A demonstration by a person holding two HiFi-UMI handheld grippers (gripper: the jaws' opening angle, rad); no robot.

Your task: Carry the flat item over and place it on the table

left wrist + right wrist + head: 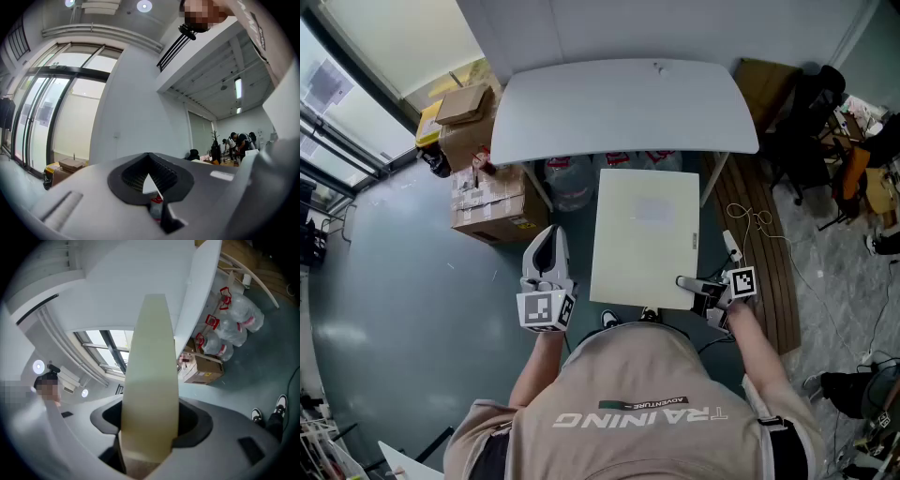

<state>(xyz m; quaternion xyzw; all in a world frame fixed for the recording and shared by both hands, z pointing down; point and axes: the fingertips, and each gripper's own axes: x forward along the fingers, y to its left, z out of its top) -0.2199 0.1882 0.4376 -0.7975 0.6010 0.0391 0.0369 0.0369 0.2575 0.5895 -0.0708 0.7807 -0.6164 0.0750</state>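
**Board held by one corner, short of the table**
Near left, the left gripper [546, 248] is seen empty, jaws together. The board [645, 234] is clamped at its near right corner by the right gripper [692, 283] and held over the floor, with the table [628, 103] beyond. Gripped at one corner only, it could be tipped, dropped, or knocked on the table edge.
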